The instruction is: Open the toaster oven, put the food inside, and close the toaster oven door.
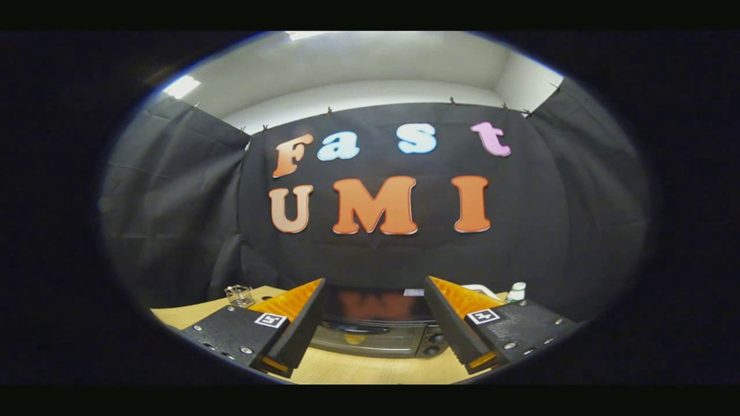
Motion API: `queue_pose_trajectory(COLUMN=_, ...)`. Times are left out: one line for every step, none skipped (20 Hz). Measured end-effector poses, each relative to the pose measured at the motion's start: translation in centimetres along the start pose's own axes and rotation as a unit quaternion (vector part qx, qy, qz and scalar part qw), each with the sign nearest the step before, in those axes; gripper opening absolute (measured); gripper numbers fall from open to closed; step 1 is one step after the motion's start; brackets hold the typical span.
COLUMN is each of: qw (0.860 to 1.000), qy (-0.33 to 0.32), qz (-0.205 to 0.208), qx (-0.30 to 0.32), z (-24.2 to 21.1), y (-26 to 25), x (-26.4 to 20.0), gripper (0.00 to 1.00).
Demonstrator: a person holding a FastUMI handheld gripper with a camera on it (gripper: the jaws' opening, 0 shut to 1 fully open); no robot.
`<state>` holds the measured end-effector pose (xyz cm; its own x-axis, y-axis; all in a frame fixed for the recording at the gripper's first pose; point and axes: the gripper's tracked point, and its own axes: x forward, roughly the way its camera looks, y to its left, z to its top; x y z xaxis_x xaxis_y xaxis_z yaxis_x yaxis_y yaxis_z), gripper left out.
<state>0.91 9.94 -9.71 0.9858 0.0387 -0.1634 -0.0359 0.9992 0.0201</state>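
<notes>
Gripper view: claw (374,312) open above wooden table (370,370), toaster oven (376,329) beyond.

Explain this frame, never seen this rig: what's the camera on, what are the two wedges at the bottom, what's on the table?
The camera rides on a handheld two-finger gripper and looks forward along its fingers; those are the two wedges. They stand wide apart and hold nothing.

Between and just beyond them a toaster oven sits on a wooden table. Its glass door looks shut, and its knobs are at its right end. Past the left finger lies a small clear object that I cannot identify. Past the right finger stands a small white-capped bottle, with something white beside it. Black cloth walls the booth.
</notes>
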Motion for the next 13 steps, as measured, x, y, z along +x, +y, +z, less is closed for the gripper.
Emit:
queue_pose_trajectory(qw=1.0, qy=-0.015, qz=-0.005, qx=-0.008, z=1.0, y=-0.2, x=-0.5, gripper=0.97)
queue_pose_trajectory(qw=0.999, qy=-0.029, qz=-0.007, qx=-0.015, z=2.0, y=-0.2, x=-1.0, gripper=0.97)
queue_pose_trajectory(qw=0.999, qy=-0.043, qz=-0.008, qx=-0.021, z=2.9, y=-0.1, x=-1.5, gripper=0.97)
queue_pose_trajectory(qw=0.998, qy=-0.057, qz=-0.008, qx=-0.026, z=3.8, y=-0.1, x=-2.1, gripper=0.97)
queue_pose_trajectory(qw=0.997, qy=-0.072, qz=-0.006, qx=-0.029, z=4.7, y=0.0, x=-2.5, gripper=0.97)
queue_pose_trajectory(qw=0.996, qy=-0.086, qz=-0.005, qx=-0.032, z=5.6, y=0.1, x=-3.0, gripper=0.97)
queue_pose_trajectory(qw=0.995, qy=-0.096, qz=-0.008, qx=-0.035, z=6.0, y=0.0, x=-3.2, gripper=0.97)
queue_pose_trajectory(qw=0.994, qy=-0.102, qz=-0.01, qx=-0.038, z=6.3, y=-0.2, x=-3.5, gripper=0.97)
queue_pose_trajectory(qw=0.994, qy=-0.106, qz=-0.01, qx=-0.038, z=6.6, y=0.0, x=-3.8, gripper=0.98)
queue_pose_trajectory(qw=0.993, qy=-0.109, qz=-0.006, qx=-0.035, z=6.8, y=0.2, x=-4.1, gripper=0.98)
queue_pose_trajectory(qw=0.993, qy=-0.112, qz=-0.001, qx=-0.032, z=7.0, y=0.4, x=-4.4, gripper=0.98)
queue_pose_trajectory(qw=0.993, qy=-0.116, qz=0.003, qx=-0.029, z=7.3, y=0.5, x=-4.7, gripper=0.98)
queue_pose_trajectory(qw=0.992, qy=-0.121, qz=0.004, qx=-0.026, z=7.6, y=0.5, x=-4.8, gripper=0.99)
